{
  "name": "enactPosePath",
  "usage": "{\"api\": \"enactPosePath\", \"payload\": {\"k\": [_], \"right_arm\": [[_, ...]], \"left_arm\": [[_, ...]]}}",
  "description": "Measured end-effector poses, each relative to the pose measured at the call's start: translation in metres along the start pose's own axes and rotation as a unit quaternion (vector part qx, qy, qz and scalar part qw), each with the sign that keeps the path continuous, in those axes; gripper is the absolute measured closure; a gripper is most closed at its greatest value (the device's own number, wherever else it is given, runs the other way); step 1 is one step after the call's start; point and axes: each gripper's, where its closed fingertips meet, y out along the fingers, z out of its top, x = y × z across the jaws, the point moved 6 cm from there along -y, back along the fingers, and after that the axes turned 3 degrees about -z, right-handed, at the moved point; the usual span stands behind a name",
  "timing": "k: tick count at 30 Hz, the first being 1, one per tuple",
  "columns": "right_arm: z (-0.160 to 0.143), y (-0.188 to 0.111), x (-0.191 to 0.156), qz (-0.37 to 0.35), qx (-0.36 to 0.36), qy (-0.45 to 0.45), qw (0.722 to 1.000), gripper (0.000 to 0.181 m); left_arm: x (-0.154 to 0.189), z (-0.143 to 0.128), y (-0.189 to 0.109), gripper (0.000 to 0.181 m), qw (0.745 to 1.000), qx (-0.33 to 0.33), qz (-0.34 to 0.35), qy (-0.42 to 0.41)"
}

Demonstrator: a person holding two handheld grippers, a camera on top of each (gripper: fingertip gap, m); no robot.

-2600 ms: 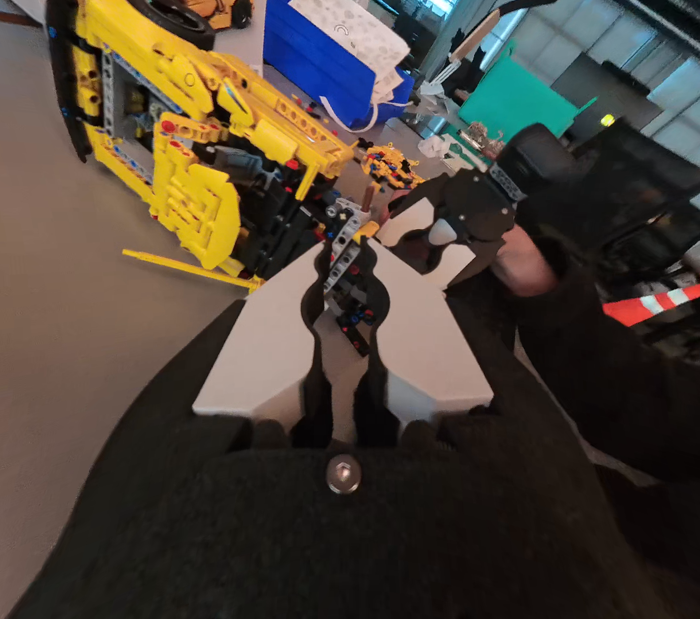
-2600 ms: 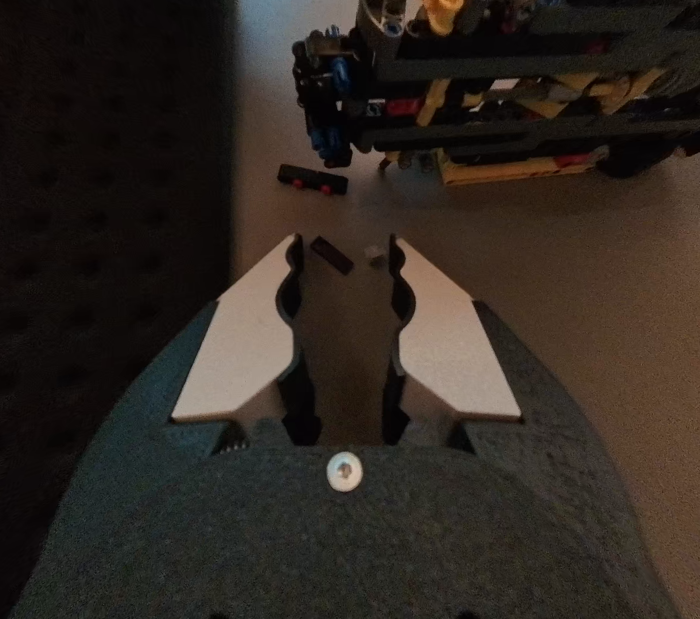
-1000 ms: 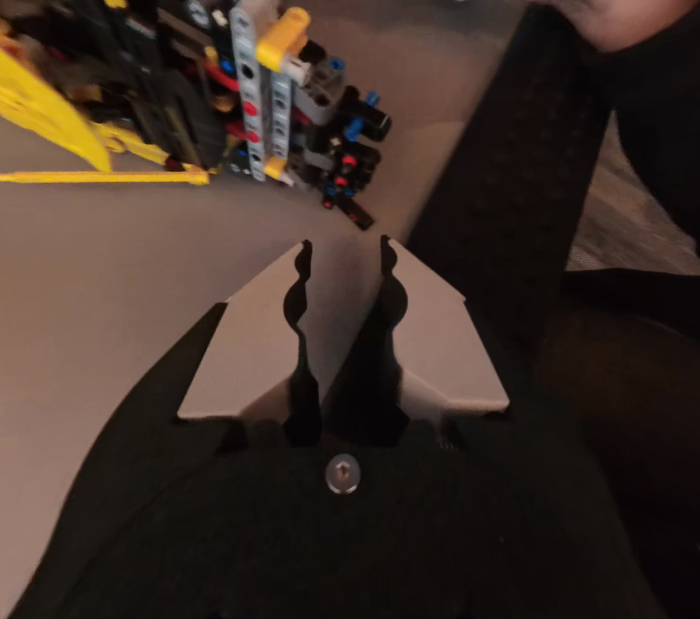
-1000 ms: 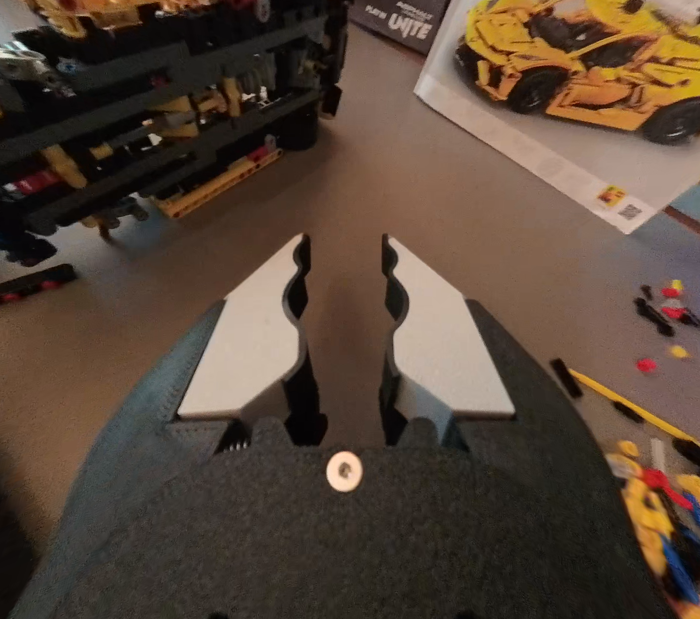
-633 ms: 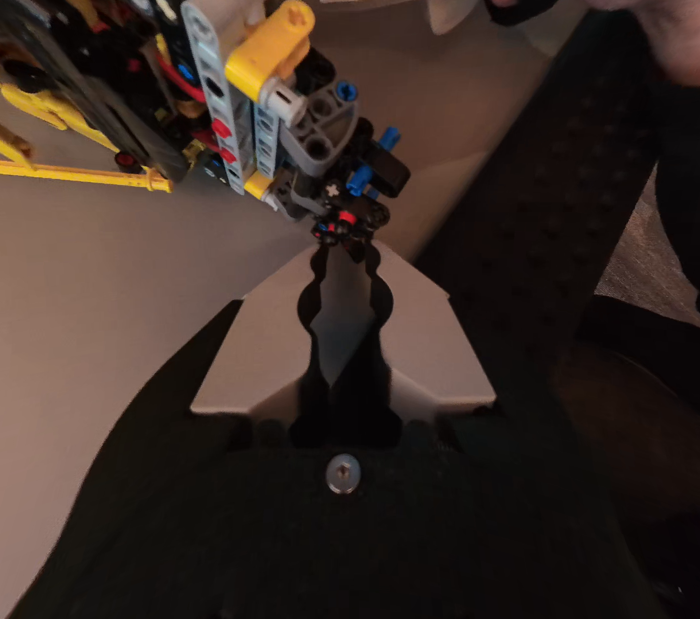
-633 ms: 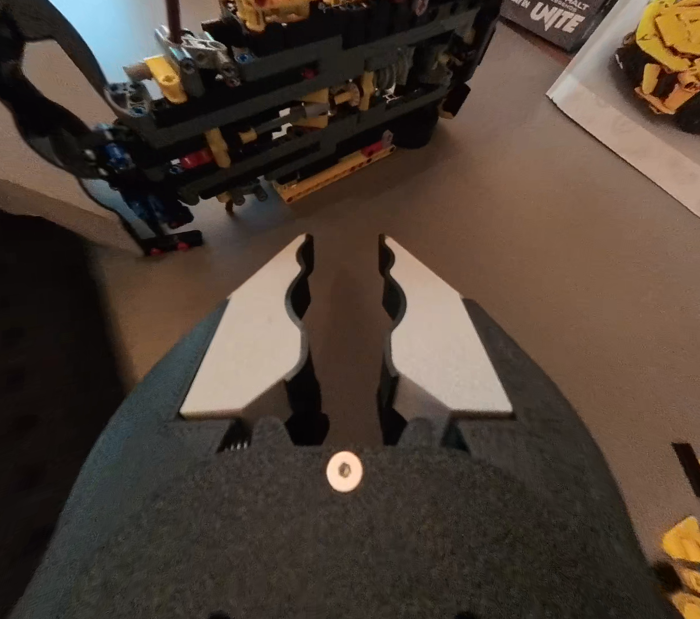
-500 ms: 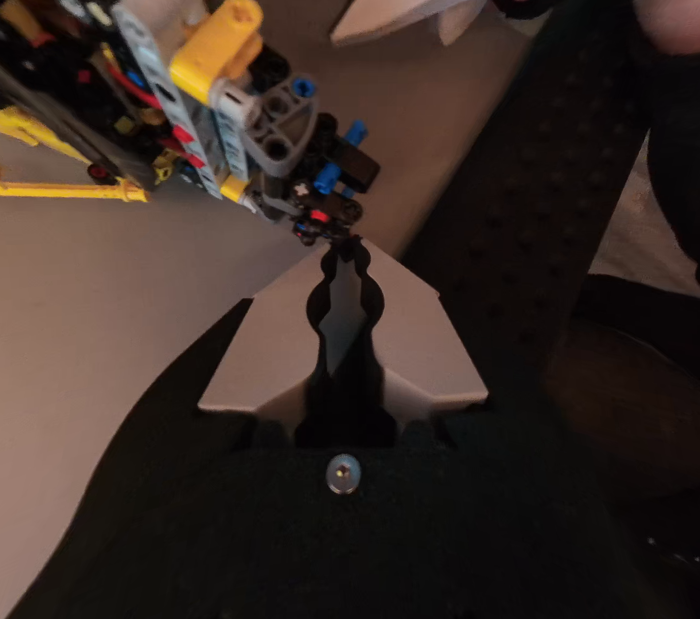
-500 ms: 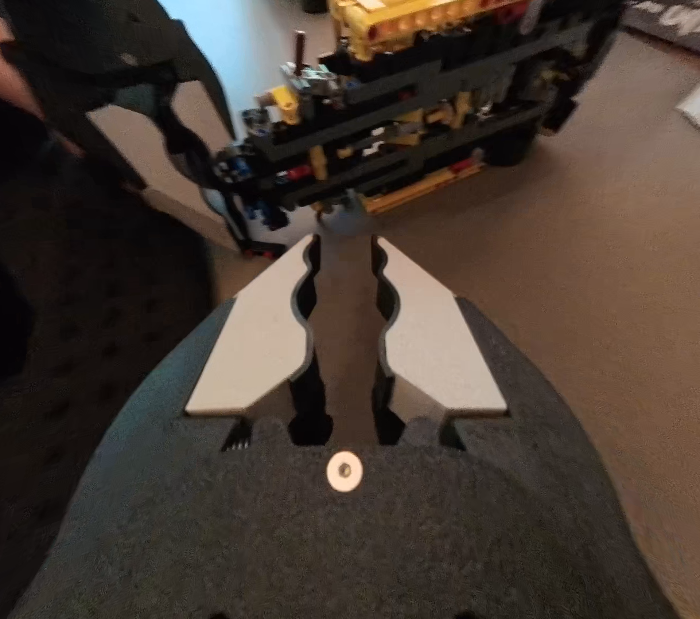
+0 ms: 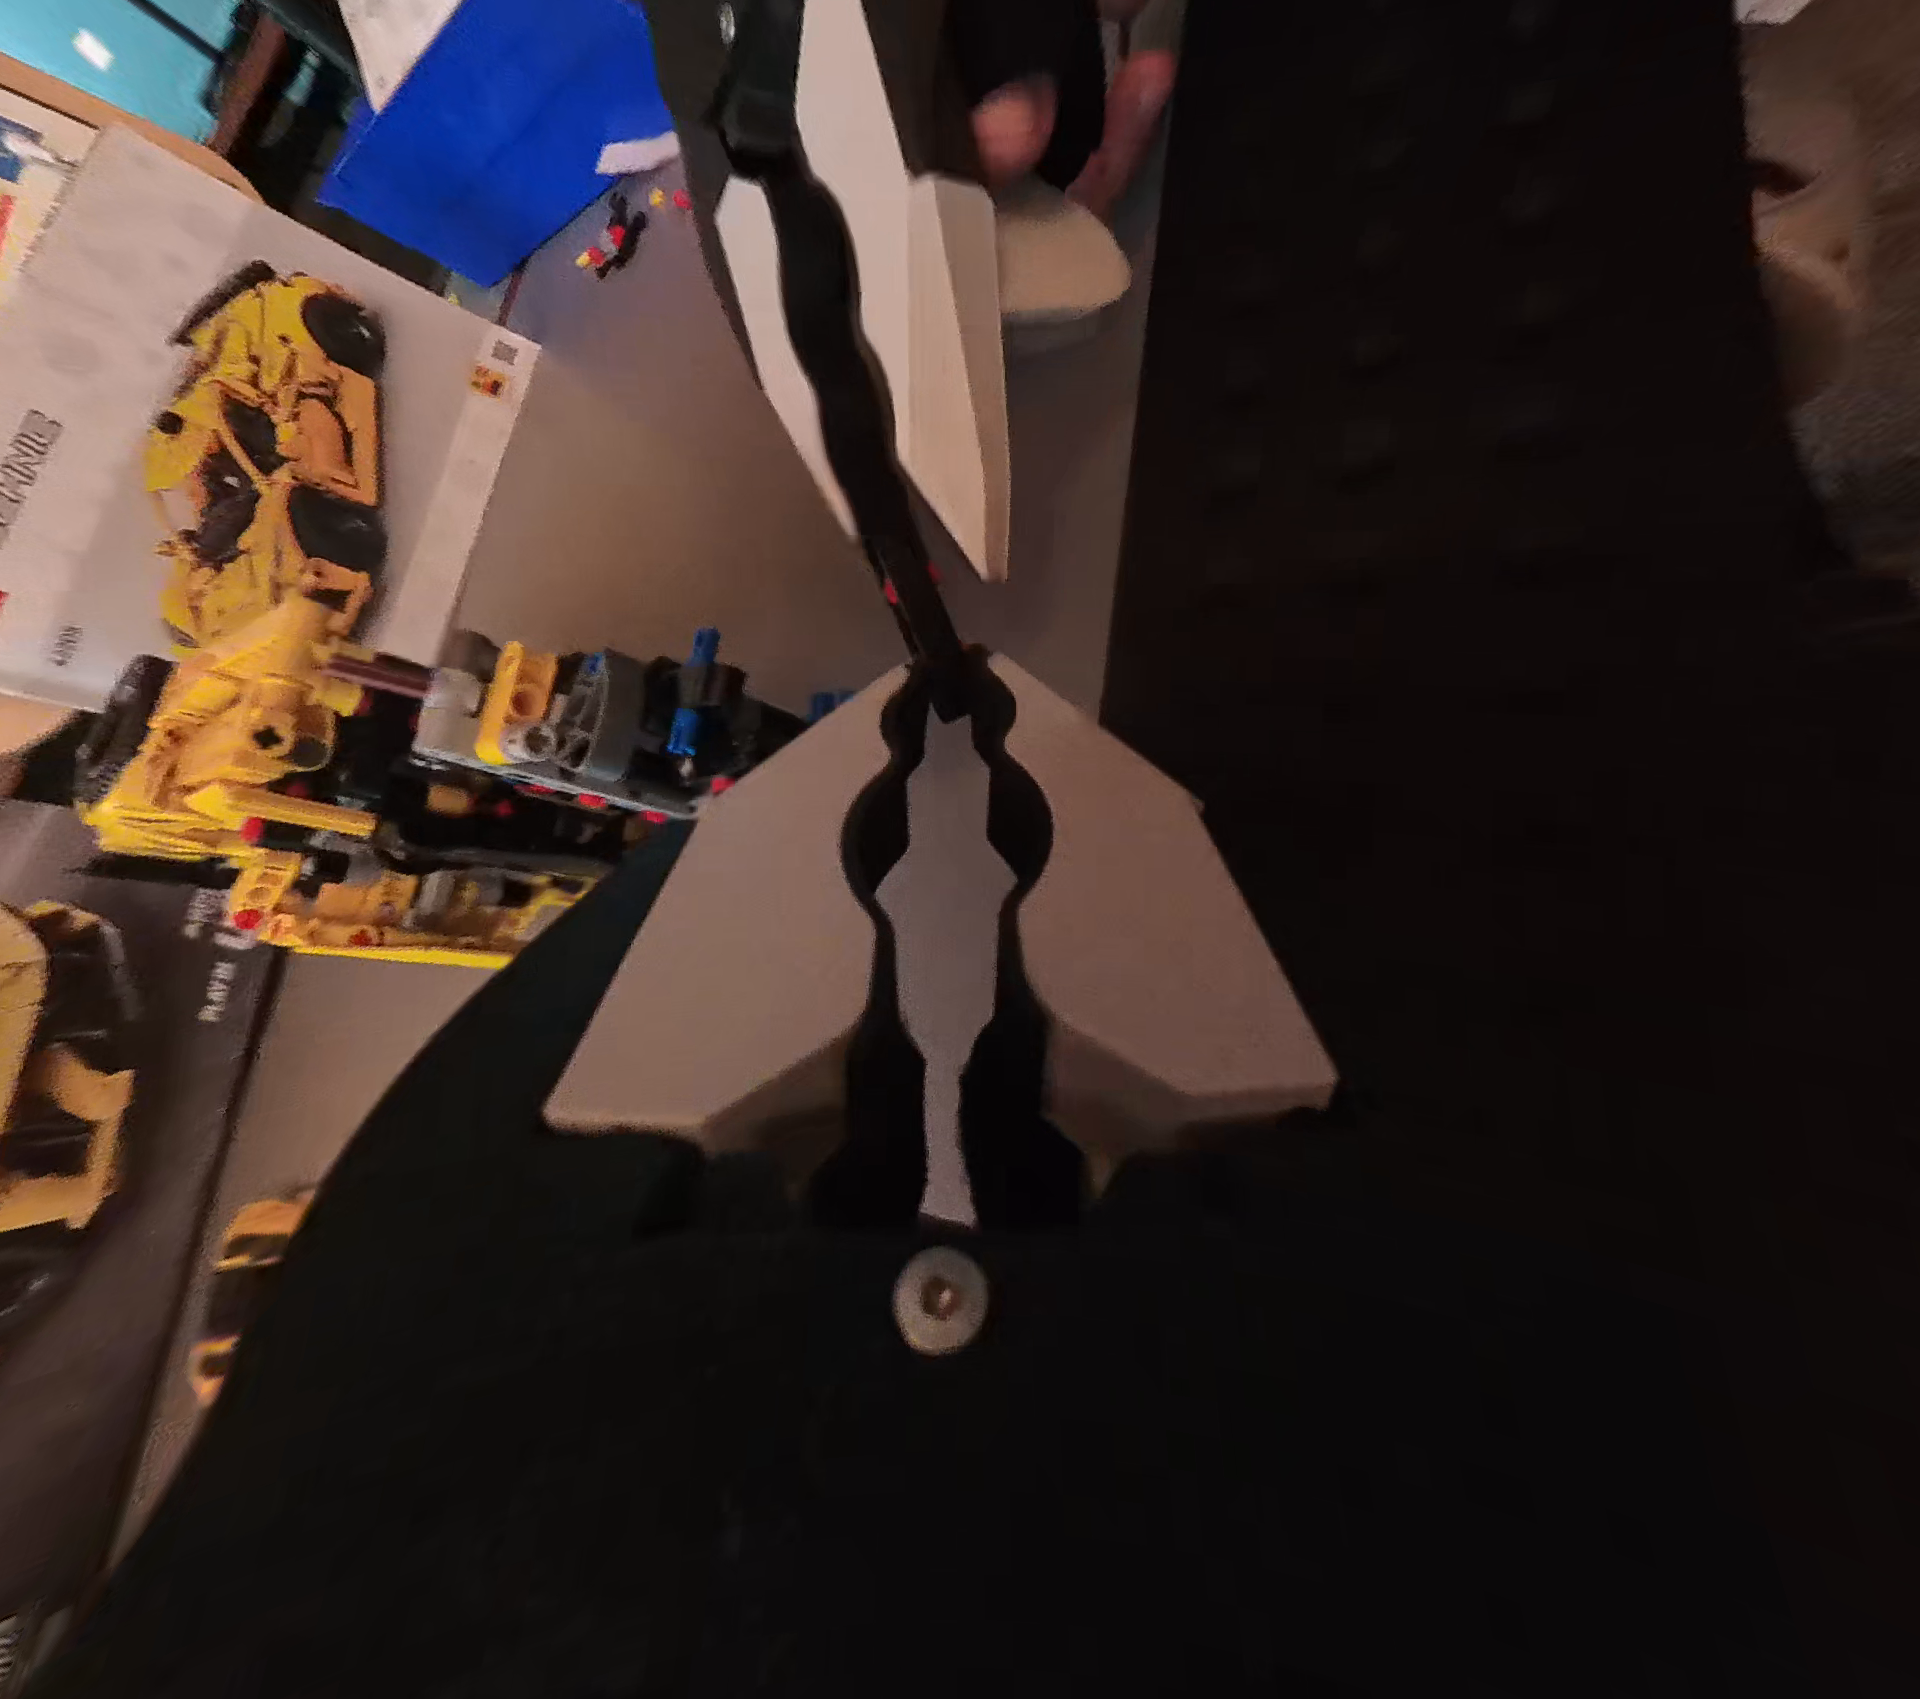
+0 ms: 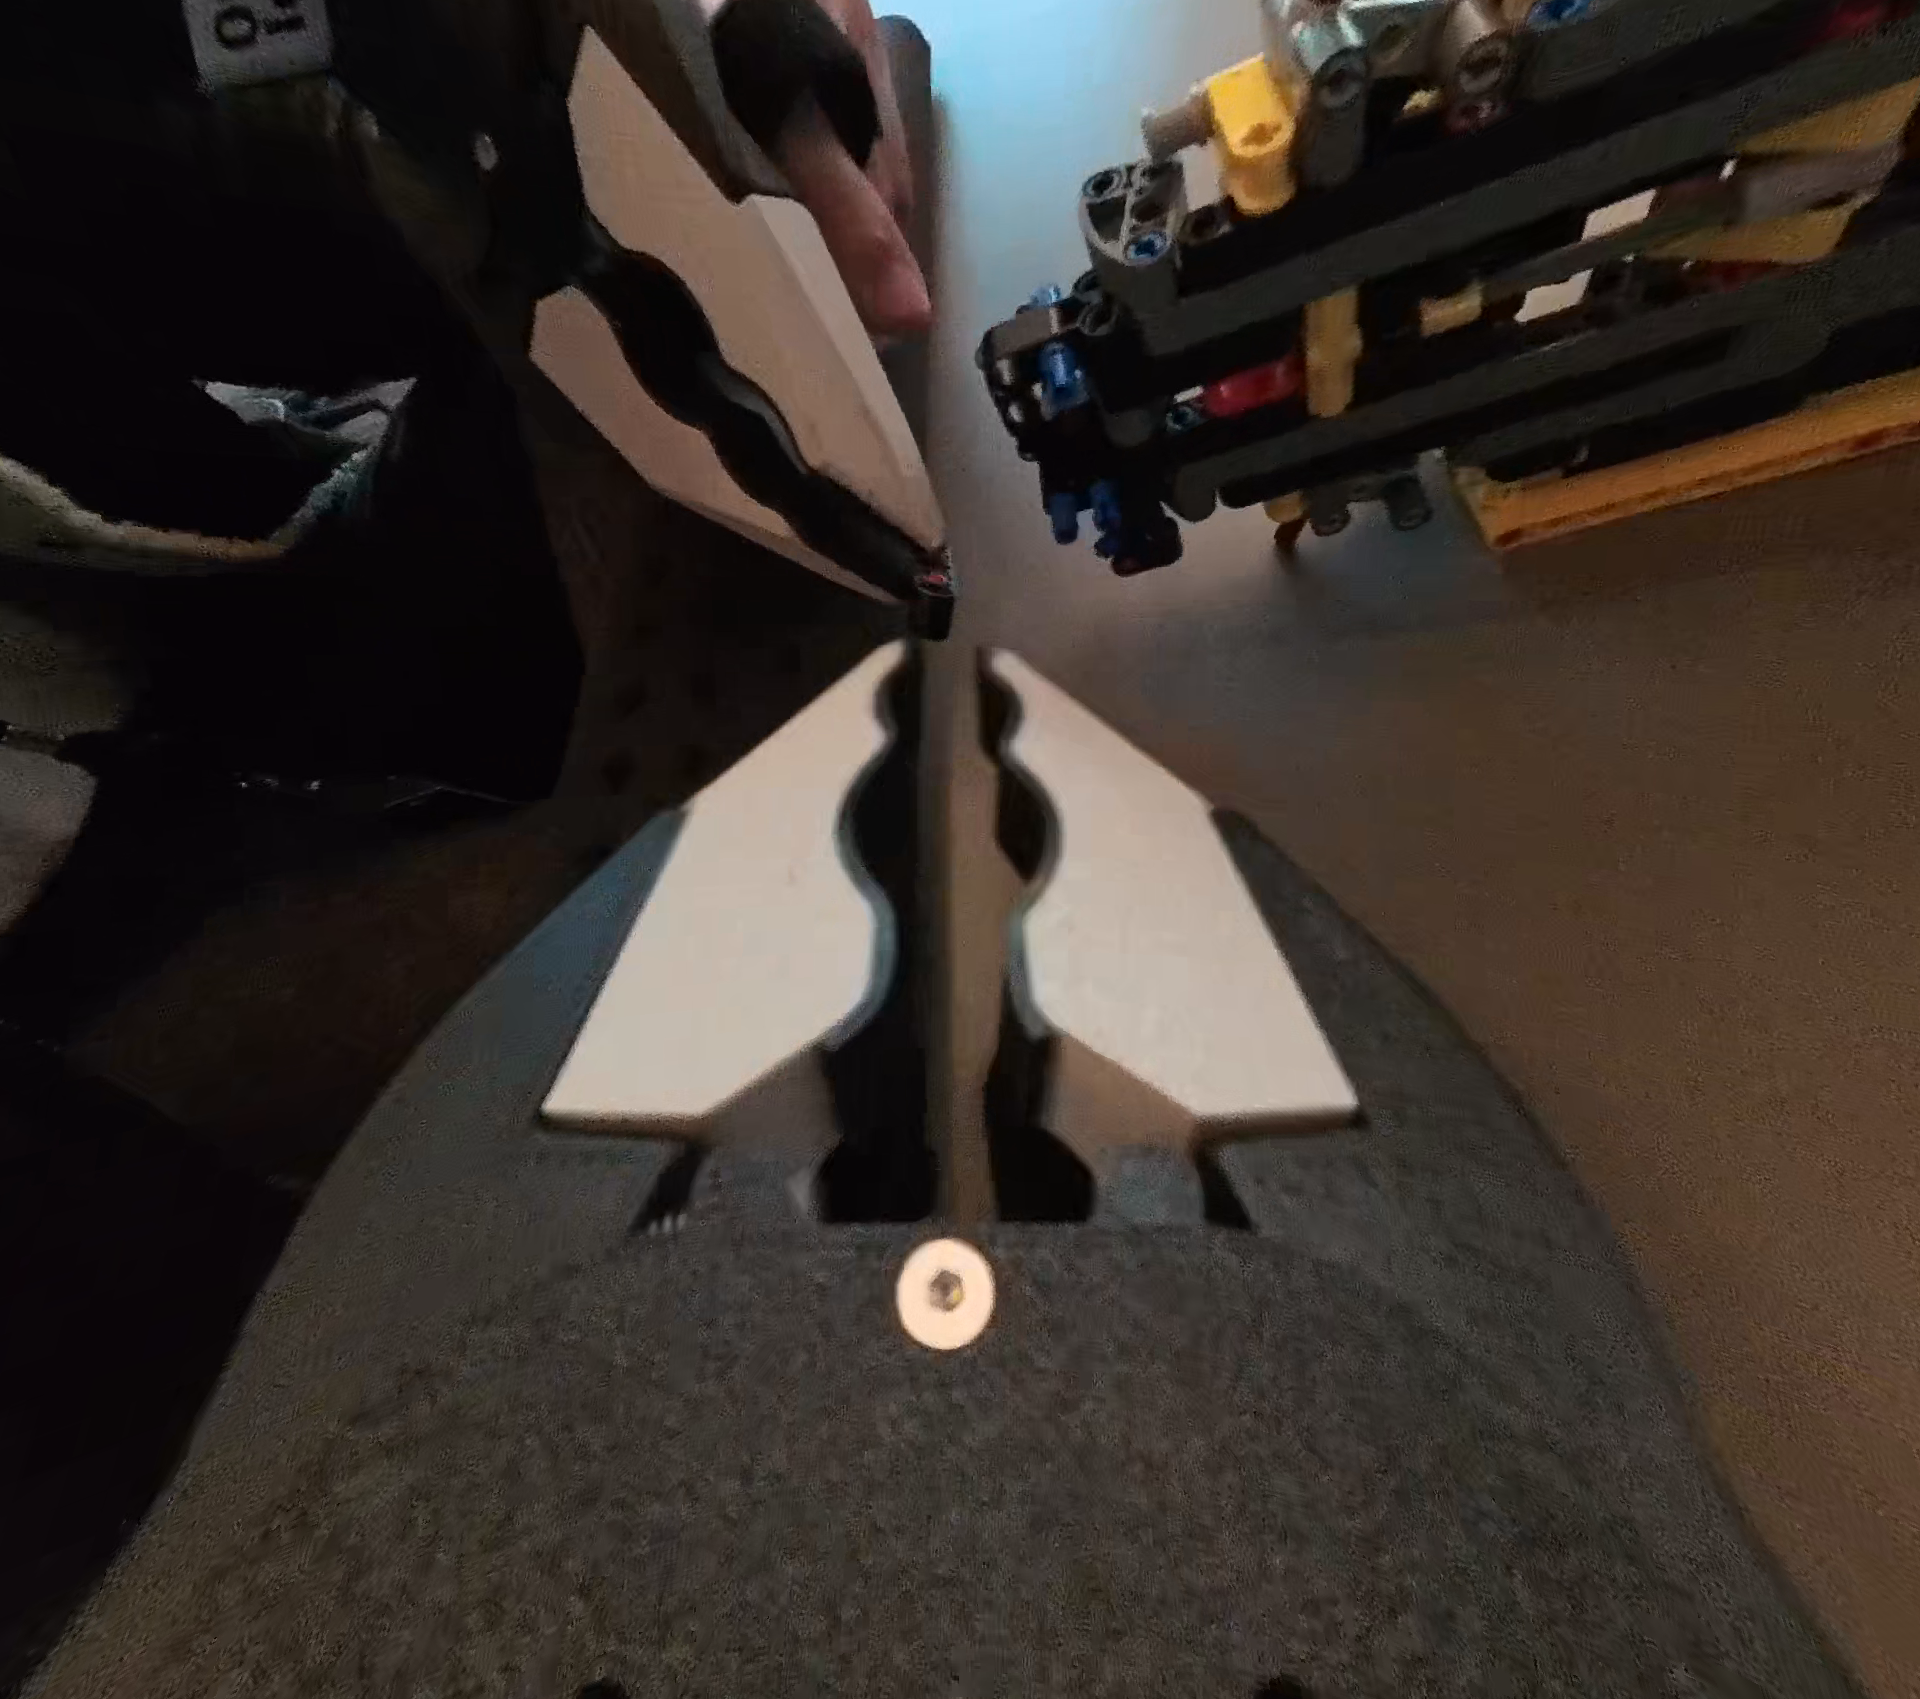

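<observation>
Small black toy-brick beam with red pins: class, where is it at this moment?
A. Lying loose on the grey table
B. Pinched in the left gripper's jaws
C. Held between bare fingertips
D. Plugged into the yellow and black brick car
B: the left gripper has its jaws closed on the small black toy-brick beam with red pins, held in the air clear of the yellow and black brick car.

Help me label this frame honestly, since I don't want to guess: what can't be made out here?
- small black piece: left wrist view, its lower end is hidden between the left gripper fingertips.
- right gripper: right wrist view, contact with that piece is unclear because the piece sits just past its tips.
- brick car: right wrist view, cut off by the top and right edges.
- loose bricks: left wrist view, too small and blurred.
</observation>
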Motion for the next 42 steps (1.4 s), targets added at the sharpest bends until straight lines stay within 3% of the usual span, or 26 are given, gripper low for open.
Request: {"api": "enactPosePath", "payload": {"k": [1,3,6,9,11,13,18,23,27,36,41,42], "right_arm": [[0.001,-0.001,-0.002,0.007,-0.001,-0.006,1.000,0.181],[0.006,-0.004,-0.004,0.007,0.021,-0.017,1.000,0.180],[0.007,-0.003,-0.005,0.012,0.030,-0.011,0.999,0.164],[0.008,-0.003,-0.006,0.025,0.035,-0.005,0.999,0.161],[0.009,-0.005,-0.006,0.020,0.034,-0.001,0.999,0.173],[0.009,-0.006,-0.004,0.013,0.029,0.003,0.999,0.174],[0.021,-0.017,-0.005,-0.021,0.073,-0.050,0.996,0.175],[0.028,-0.023,-0.015,-0.012,0.105,-0.095,0.990,0.175],[0.030,-0.024,-0.026,0.011,0.126,-0.127,0.984,0.175],[0.029,-0.017,-0.026,0.004,0.122,-0.141,0.982,0.175],[0.033,-0.019,-0.012,-0.061,0.135,-0.104,0.984,0.170],[0.034,-0.021,-0.006,-0.097,0.141,-0.081,0.982,0.160]], "left_arm": [[0.001,0.000,0.000,0.174,1.000,-0.001,0.000,0.007],[0.000,0.000,0.001,0.174,1.000,-0.002,0.009,0.013],[0.000,0.001,-0.001,0.174,1.000,0.005,0.013,0.017],[0.002,-0.001,0.000,0.174,0.999,-0.003,0.012,0.033],[0.005,-0.003,0.002,0.174,0.999,-0.010,0.013,0.044],[0.004,-0.003,0.001,0.174,0.999,-0.007,0.022,0.038],[-0.015,0.001,-0.008,0.173,0.996,0.044,0.042,-0.068],[-0.026,0.007,-0.018,0.156,0.968,0.123,-0.038,-0.214],[-0.029,0.008,-0.022,0.154,0.950,0.157,-0.076,-0.259],[-0.016,0.015,-0.016,0.172,0.972,0.144,-0.054,-0.176],[-0.020,0.010,-0.008,0.174,0.990,0.097,0.083,-0.065],[-0.021,0.008,-0.006,0.175,0.990,0.074,0.120,-0.030]]}}
